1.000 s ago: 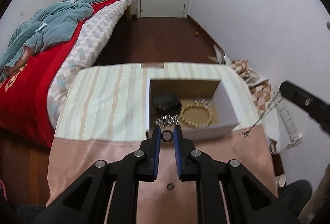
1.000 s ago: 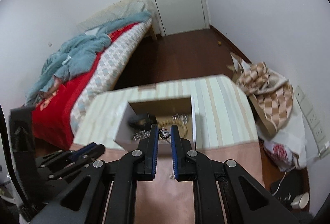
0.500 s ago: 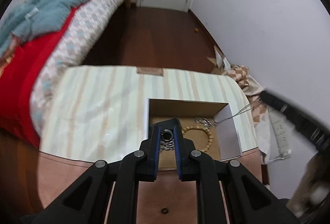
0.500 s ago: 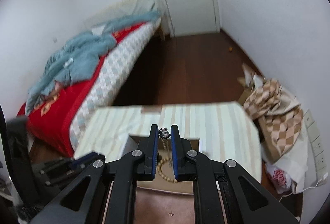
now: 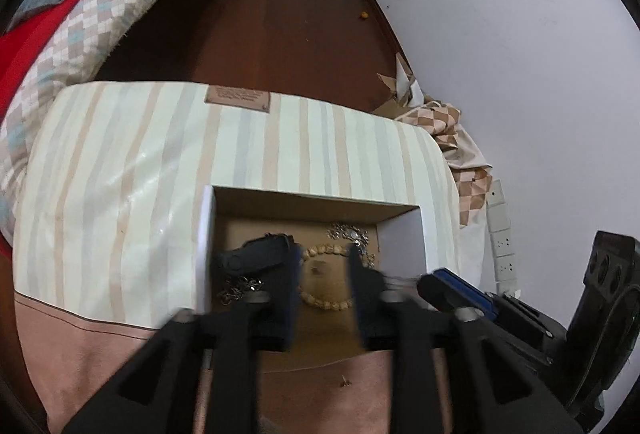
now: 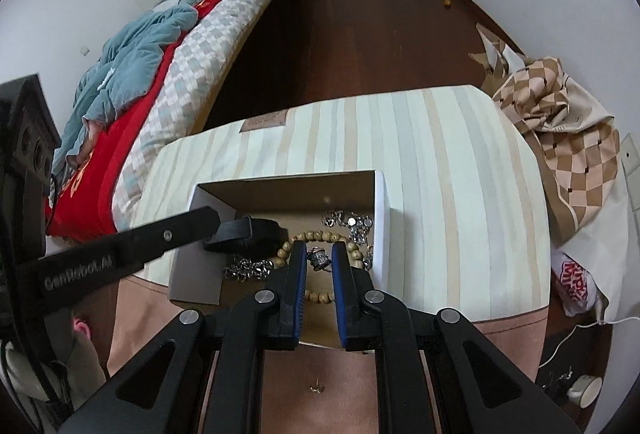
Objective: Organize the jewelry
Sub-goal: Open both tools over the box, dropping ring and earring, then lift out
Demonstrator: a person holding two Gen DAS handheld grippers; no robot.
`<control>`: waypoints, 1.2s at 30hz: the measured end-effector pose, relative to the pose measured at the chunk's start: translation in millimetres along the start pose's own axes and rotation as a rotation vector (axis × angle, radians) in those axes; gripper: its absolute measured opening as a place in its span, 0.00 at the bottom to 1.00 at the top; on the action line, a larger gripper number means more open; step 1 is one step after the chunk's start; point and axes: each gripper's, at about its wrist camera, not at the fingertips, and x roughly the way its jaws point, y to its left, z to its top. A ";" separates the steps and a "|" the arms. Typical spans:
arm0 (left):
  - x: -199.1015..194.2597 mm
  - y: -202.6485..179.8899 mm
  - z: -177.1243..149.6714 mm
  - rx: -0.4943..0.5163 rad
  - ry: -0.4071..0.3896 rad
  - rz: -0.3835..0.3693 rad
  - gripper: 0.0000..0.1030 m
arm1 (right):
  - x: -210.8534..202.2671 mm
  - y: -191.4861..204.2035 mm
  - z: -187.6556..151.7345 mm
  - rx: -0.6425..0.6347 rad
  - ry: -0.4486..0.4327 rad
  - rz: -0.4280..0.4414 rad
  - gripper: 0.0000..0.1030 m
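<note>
On the left, my left gripper (image 5: 323, 288) now hangs over the open box (image 5: 404, 234), its fingers spread wide and blurred with motion. Half a second ago those fingers were pinching a small dark ring (image 5: 318, 268) above the box; now a small blurred speck shows between them, over the box floor inside the loop of the wooden bead bracelet (image 5: 324, 300). I judge that to be the ring just let go, though it is too smeared to be sure. So the left side's drop looks done.

Inside the box, a black band-like piece (image 6: 244, 230) lies toward the left wall, a silver chain (image 6: 246, 268) sits near the front-left corner, and more silver pieces (image 6: 346, 221) are heaped at the far-right corner.

To the right, my right gripper (image 6: 319, 260) has come down from above the table to just over the box's front half. Its fingers are partly apart, with a small silver charm (image 6: 318, 259) still between them, seemingly held. I judge that its release comes next.

One tiny piece (image 6: 317, 389) remains on the pink cloth near the table's front edge, outside the box.
</note>
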 end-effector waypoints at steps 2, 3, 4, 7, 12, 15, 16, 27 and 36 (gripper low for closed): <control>-5.0 2.6 1.4 0.003 -0.021 0.020 0.70 | -2.2 -0.6 0.1 0.001 0.001 -0.003 0.25; -9.6 3.4 0.4 0.011 -0.036 0.041 0.70 | -4.2 -1.0 -0.8 0.001 -0.004 -0.013 0.35; -13.7 4.3 -0.9 0.022 -0.048 0.074 0.71 | -6.4 -0.1 -0.9 0.001 -0.007 -0.014 0.40; -22.2 11.0 -7.2 0.042 -0.078 0.157 0.84 | -14.1 2.4 -2.4 -0.006 -0.012 -0.047 0.52; -30.4 22.7 -28.2 0.080 -0.117 0.313 0.96 | -28.7 10.5 -10.2 -0.041 -0.035 -0.150 0.76; -34.9 28.1 -43.2 0.094 -0.137 0.372 1.00 | -30.2 15.8 -16.7 -0.070 -0.024 -0.215 0.89; -36.3 28.3 -47.4 0.097 -0.142 0.383 1.00 | -29.7 18.5 -20.4 -0.076 -0.016 -0.235 0.93; -75.3 28.1 -69.9 0.086 -0.233 0.435 1.00 | -44.6 36.3 -43.1 -0.086 -0.031 -0.333 0.98; -118.0 14.4 -89.1 0.100 -0.302 0.429 1.00 | -87.7 52.4 -51.5 -0.086 -0.108 -0.360 0.98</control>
